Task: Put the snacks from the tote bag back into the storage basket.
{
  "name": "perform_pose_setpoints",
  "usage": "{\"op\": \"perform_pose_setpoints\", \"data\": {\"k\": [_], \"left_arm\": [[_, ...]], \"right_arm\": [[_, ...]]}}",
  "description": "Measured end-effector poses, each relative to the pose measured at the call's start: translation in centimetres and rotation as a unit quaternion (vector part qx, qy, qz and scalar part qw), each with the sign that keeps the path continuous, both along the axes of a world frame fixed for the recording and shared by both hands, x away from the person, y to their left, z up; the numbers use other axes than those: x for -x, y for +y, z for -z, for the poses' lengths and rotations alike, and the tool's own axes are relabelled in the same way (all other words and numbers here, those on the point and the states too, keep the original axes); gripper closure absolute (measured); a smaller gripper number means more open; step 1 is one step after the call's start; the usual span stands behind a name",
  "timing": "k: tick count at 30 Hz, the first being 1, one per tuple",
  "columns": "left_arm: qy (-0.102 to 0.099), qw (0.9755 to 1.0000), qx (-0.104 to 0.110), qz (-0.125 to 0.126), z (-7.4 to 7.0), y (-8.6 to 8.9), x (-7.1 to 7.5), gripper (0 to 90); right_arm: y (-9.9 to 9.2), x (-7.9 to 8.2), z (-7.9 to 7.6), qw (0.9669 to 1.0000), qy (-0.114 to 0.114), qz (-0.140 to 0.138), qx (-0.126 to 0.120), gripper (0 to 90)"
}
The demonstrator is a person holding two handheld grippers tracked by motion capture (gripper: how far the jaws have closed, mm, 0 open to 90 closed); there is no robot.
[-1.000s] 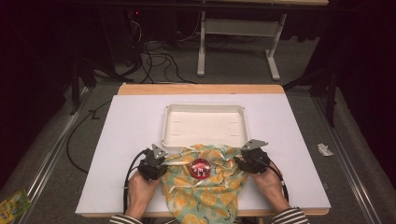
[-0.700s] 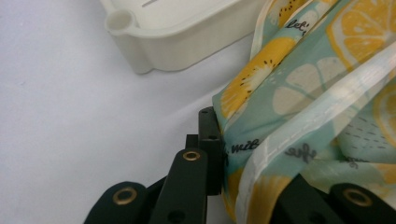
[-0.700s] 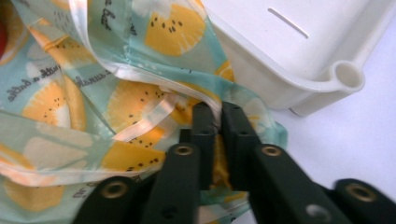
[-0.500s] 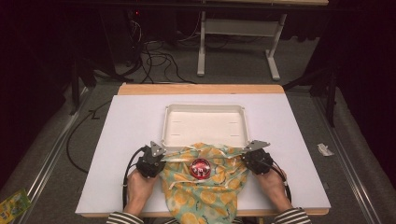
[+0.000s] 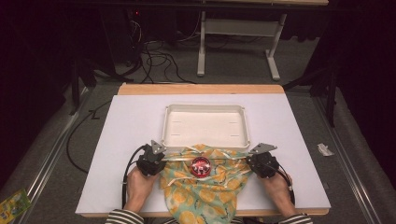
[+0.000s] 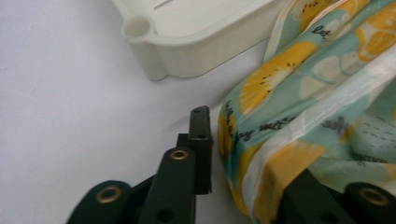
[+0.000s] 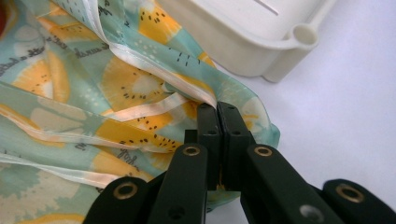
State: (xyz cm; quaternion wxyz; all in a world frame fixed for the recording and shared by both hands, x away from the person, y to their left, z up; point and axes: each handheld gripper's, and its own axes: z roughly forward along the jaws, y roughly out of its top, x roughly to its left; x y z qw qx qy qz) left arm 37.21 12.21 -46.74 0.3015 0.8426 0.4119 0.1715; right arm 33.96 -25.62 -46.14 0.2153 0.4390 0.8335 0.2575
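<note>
Cloth stretched between both grippers, near the tray.
Right gripper (image 7: 218, 109) clenched on cloth (image 5: 205, 186) hem; left gripper (image 6: 243, 154) jaws just opening, fabric bunched between them, spreading it on the tabletop (image 5: 130, 126) beside tray (image 5: 205, 108).

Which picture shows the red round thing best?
The high view: the red round thing sits whole on the fruit-print cloth. The right gripper view catches a red sliver at its top left corner; the left gripper view shows cloth there.

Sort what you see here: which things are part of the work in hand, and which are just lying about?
In the job: fruit-print cloth, right gripper shut on its edge, left gripper beside its other edge, red round thing on it, white tray just behind.

Lying about: paper scrap and green packet on the floor.
</note>
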Motion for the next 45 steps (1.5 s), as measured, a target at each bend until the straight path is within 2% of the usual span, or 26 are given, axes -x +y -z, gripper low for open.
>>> {"op": "perform_pose_setpoints", "data": {"k": [2,4,7,9,14,16,20,24,29,34,39,45], "left_arm": [[-0.004,1.0000,0.006,-0.002,-0.3,0.1,0.3,72.1],[-0.003,0.9997,0.023,-0.003,-0.8,0.4,0.7,65.7],[0.002,0.9985,0.055,0.002,-1.8,0.7,1.8,55.3],[0.007,0.9976,0.068,0.006,-2.1,0.6,2.6,50.5],[0.017,0.9978,0.064,0.004,-1.9,0.4,3.6,45.5],[0.019,0.9985,0.051,0.004,-1.4,0.2,3.7,49.8],[0.018,0.9992,0.027,0.024,-0.6,-0.2,4.0,72.9],[0.014,0.9992,0.021,0.032,-0.2,0.1,3.7,87.1],[0.004,0.9995,0.004,0.031,-0.1,0.1,3.4,89.5],[-0.007,0.9997,-0.001,0.025,0.3,0.1,2.8,89.7],[-0.023,0.9995,0.002,0.020,0.6,0.1,2.2,89.7],[-0.035,0.9989,0.026,0.019,1.1,0.3,1.6,89.1]], "right_arm": [[0.0,0.1,0.2,1.0000,-0.001,0.000,0.000,90.0],[0.0,0.1,0.2,1.0000,0.005,0.007,-0.002,90.0],[0.0,0.0,0.3,1.0000,0.001,0.005,-0.007,89.6],[0.0,0.0,0.4,0.9999,0.003,0.007,-0.008,89.3],[0.0,-0.1,0.5,0.9999,-0.001,0.007,-0.009,88.3],[0.0,0.0,0.5,0.9999,0.001,0.010,-0.010,87.6],[-0.1,0.0,0.5,0.9999,0.004,0.010,-0.010,86.5],[-0.4,0.0,0.6,0.9999,0.003,0.008,-0.015,87.1],[-0.6,0.3,0.6,0.9998,-0.001,0.009,-0.017,89.9],[-0.9,0.7,0.6,0.9998,-0.001,0.015,-0.015,90.0],[-1.1,1.0,0.6,0.9995,-0.003,0.024,-0.018,90.0],[-1.4,0.9,0.8,0.9992,-0.009,0.031,-0.023,90.0]]}}
